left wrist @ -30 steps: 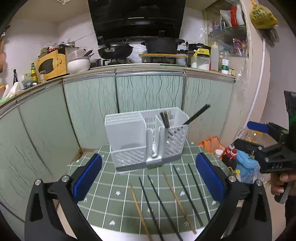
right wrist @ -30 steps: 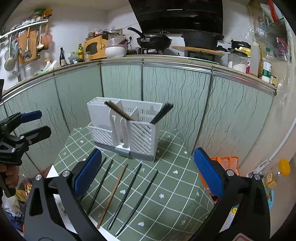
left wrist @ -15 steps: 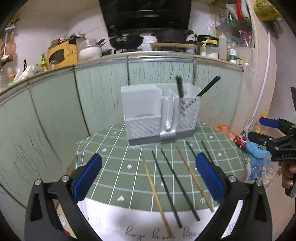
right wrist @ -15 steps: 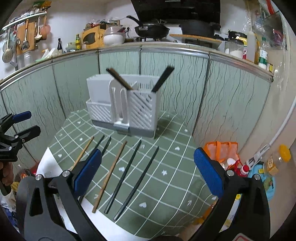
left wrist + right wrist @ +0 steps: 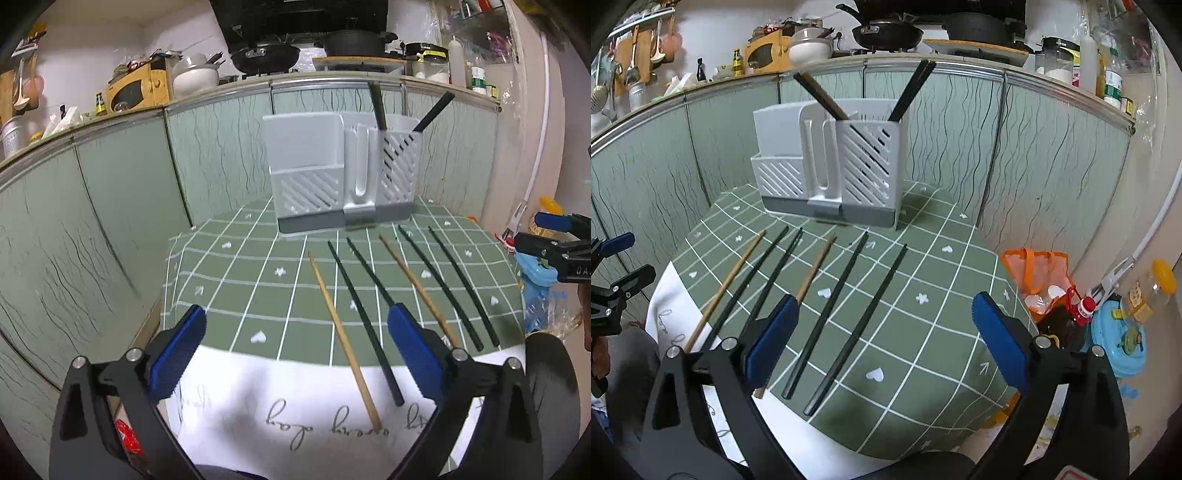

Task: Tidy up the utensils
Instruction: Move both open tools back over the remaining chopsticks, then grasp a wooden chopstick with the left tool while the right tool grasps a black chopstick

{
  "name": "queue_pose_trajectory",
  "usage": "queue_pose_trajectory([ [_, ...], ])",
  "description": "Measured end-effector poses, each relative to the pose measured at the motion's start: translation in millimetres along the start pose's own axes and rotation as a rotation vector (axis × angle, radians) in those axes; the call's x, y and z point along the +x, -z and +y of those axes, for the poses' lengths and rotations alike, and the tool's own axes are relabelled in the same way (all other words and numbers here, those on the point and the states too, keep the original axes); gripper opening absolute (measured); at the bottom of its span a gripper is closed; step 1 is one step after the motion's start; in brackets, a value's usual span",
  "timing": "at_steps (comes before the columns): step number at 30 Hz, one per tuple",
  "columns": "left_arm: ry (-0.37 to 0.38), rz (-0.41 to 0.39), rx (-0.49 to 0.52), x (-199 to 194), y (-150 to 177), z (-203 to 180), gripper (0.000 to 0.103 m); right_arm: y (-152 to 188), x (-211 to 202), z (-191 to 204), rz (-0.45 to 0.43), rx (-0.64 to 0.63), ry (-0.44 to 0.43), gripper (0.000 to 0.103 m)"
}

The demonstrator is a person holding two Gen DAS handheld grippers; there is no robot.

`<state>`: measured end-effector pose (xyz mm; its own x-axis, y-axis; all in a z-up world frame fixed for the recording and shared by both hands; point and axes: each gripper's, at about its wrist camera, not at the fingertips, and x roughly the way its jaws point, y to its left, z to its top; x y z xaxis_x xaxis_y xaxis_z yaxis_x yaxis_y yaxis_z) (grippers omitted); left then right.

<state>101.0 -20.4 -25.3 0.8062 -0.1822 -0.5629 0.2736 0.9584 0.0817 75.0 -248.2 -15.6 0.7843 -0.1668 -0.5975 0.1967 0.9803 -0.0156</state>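
A white slotted utensil holder [image 5: 341, 173] [image 5: 831, 166] stands at the far side of a small table with a green checked cloth [image 5: 236, 280] [image 5: 923, 332]. Chopsticks stand in its right compartment. Several chopsticks lie side by side in front of it: black ones [image 5: 360, 314] [image 5: 857, 325] and wooden ones [image 5: 343, 343] [image 5: 724, 288]. My left gripper [image 5: 295, 347] is open and empty, low over the near table edge. My right gripper [image 5: 882, 332] is open and empty above the right black chopsticks. Each gripper shows at the edge of the other's view.
Green cabinet panels [image 5: 110, 206] close in behind and to the left of the table. An orange bag [image 5: 1039, 273], bottles and a blue lid [image 5: 1119, 339] lie on the floor at the right. A counter with pans [image 5: 886, 33] runs above.
Both grippers have dropped lower and pulled back toward the near table edge. The holder now sits higher and farther in both views. Both stay open and empty.
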Motion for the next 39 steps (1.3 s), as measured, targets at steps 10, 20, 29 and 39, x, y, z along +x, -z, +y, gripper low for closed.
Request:
queue_pose_trajectory([
  [10, 0.001, 0.056, 0.005, 14.5, 23.4, -13.9, 0.081, 24.6, 17.1, 1.4, 0.056, 0.013, -0.004, 0.085],
  [20, 0.044, 0.132, 0.001, 34.1, 39.7, -27.0, 0.053, 38.4, 23.7, 4.0, 0.081, 0.021, -0.011, 0.080],
  [29, 0.083, 0.185, -0.006, 47.7, 48.4, -35.4, 0.031, 46.2, 29.0, 10.4, 0.097, 0.028, -0.026, 0.074],
  [39, 0.022, 0.165, 0.018, 42.5, 56.9, -50.3, 0.020, 51.2, 32.7, 12.3, 0.101, 0.049, -0.033, 0.066],
])
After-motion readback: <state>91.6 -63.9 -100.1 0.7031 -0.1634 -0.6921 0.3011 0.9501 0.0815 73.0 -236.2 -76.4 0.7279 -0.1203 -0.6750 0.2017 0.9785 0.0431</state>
